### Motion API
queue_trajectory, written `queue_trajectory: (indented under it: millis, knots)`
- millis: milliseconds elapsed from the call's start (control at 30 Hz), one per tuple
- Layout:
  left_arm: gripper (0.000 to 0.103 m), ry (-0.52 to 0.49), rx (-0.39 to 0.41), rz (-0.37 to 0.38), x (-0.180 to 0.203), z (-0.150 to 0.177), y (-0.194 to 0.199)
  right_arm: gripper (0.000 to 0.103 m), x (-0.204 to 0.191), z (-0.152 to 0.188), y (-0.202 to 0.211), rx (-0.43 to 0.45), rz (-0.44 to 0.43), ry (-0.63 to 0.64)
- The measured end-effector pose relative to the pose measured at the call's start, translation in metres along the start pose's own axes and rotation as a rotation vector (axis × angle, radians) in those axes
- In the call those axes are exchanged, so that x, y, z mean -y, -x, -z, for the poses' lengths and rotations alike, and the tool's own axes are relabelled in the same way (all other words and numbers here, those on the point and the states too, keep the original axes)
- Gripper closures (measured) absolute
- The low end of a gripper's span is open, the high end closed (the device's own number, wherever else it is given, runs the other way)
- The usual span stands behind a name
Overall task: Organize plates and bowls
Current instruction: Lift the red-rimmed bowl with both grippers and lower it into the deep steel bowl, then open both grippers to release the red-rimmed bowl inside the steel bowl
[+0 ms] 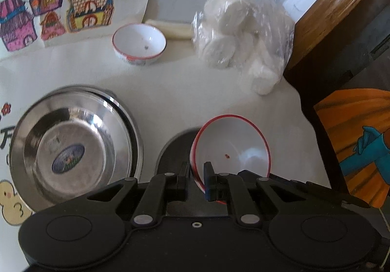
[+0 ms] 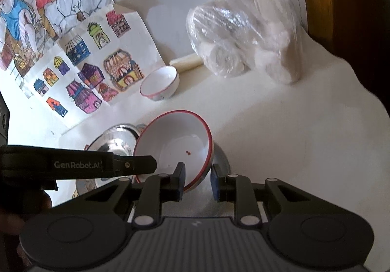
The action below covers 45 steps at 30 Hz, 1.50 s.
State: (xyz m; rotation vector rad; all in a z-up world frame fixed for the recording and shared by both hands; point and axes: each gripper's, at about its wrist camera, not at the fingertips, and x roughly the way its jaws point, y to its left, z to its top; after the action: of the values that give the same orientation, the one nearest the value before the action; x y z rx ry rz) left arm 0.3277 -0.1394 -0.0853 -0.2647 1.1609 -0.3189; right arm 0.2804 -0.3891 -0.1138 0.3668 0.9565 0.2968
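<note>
A white bowl with a red rim [image 1: 231, 145] [image 2: 175, 142] hangs tilted above the white table. My left gripper [image 1: 196, 169] is shut on its rim, one pad inside and one outside. In the right wrist view that gripper's arm [image 2: 80, 164] reaches in from the left to the bowl's left edge. My right gripper [image 2: 197, 178] is shut on the near rim of the same bowl. A steel bowl [image 1: 73, 147] [image 2: 114, 140] sits just left of the held bowl. A smaller white bowl [image 1: 139, 44] [image 2: 160, 85] stands upright farther back.
A clear plastic bag of white rolls [image 1: 243, 37] [image 2: 243, 40] lies at the back right, with a pale stick [image 1: 168, 28] beside it. Coloured drawings of houses [image 1: 90, 6] [image 2: 92, 69] cover the left of the table. A wooden frame [image 1: 329, 8] and the table's edge bound the right.
</note>
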Motion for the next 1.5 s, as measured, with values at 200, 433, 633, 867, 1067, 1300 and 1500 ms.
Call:
queue_trajectory:
  millis: [200,433,633,867,1067,1300,1500]
  knots:
    - [0.090,0.016,-0.036,-0.009,-0.006,0.012,-0.006,0.078,-0.001,0.010,-0.004,-0.037,0.011,-0.004]
    - [0.090,0.029,-0.059,-0.021,-0.009,0.013,-0.011,0.078,-0.002,0.013,-0.009,-0.055,0.013,0.001]
    - [0.089,0.038,-0.072,-0.026,-0.010,0.012,-0.013,0.078,-0.003,0.011,-0.012,-0.066,0.017,0.010]
    - [0.089,0.047,-0.077,-0.034,-0.010,0.010,-0.016,0.079,-0.005,0.010,-0.016,-0.080,0.018,0.018]
    - [0.089,0.051,-0.079,-0.035,-0.011,0.011,-0.017,0.079,-0.005,0.009,-0.016,-0.081,0.020,0.019]
    - [0.088,0.048,-0.088,-0.036,-0.011,0.011,-0.018,0.078,-0.005,0.009,-0.018,-0.084,0.024,0.022]
    - [0.087,0.048,-0.092,-0.041,-0.011,0.013,-0.019,0.077,-0.006,0.010,-0.018,-0.077,0.031,0.027]
